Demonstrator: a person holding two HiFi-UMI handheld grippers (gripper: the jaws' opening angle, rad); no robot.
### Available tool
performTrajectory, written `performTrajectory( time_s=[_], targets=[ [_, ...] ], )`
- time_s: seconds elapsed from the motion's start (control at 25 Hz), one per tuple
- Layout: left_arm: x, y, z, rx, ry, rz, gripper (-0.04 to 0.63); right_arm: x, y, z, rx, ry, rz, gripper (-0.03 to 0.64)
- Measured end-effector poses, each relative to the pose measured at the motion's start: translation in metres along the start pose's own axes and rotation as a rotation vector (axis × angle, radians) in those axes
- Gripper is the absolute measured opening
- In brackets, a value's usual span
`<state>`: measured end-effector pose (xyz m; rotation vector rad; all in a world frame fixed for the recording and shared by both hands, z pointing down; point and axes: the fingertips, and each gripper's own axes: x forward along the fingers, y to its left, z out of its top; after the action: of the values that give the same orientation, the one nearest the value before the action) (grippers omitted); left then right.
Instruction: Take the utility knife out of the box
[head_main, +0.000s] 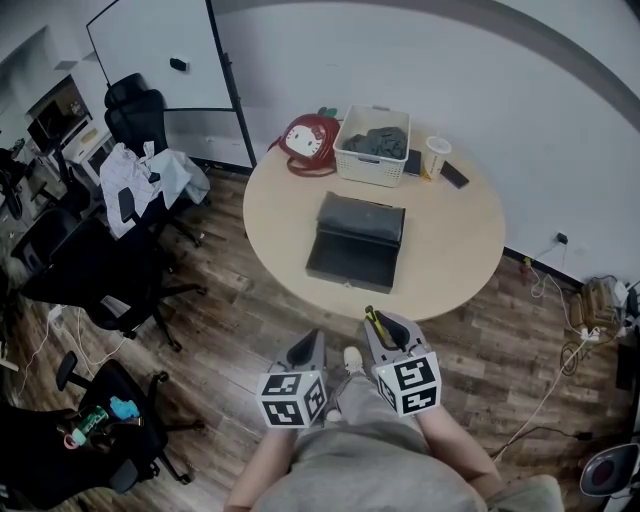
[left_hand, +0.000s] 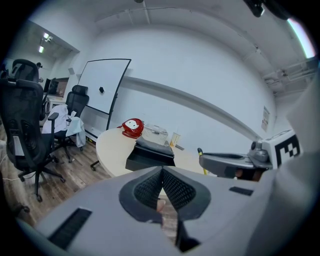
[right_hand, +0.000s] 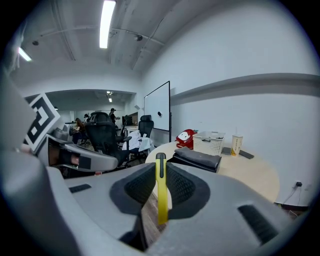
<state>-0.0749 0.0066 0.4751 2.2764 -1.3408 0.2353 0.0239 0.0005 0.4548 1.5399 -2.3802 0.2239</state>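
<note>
Your right tongs (right_hand: 160, 166) are clenched on the yellow knife (right_hand: 161, 197), which stands upright between the pads, out of the box (head_main: 355, 240). Your left tongs (left_hand: 162, 171) are clenched on nothing. Both hang over the floor, just off the near edge of the desk (head_main: 460, 245). The box lies open mid-desk.
</note>
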Motion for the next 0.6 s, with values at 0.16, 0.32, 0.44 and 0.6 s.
performTrajectory(
  time_s=[0.16,0.32,0.44,0.6],
  targets=[
    [0.0009,0.0022,0.0004,-0.004,0.000,0.001,0.003,0.0020,0.0010,0.0020,0.001,-0.003,0.005,0.055],
    [0.0009,0.0058,-0.0010,-0.007,0.003,0.001,0.003,0.0045,0.0035,0.0031,0.008,-0.008,0.013,0.055],
    [0.0030,0.0066,0.0003,-0.006,0.004,-0.002,0.003,0.0065,0.0037,0.0047,0.007,-0.009,0.016,0.055],
    [0.0032,0.0086,0.0020,-0.009,0.004,-0.005,0.002,0.0075,0.0061,0.0062,0.004,-0.008,0.017,0.055]
  ],
)
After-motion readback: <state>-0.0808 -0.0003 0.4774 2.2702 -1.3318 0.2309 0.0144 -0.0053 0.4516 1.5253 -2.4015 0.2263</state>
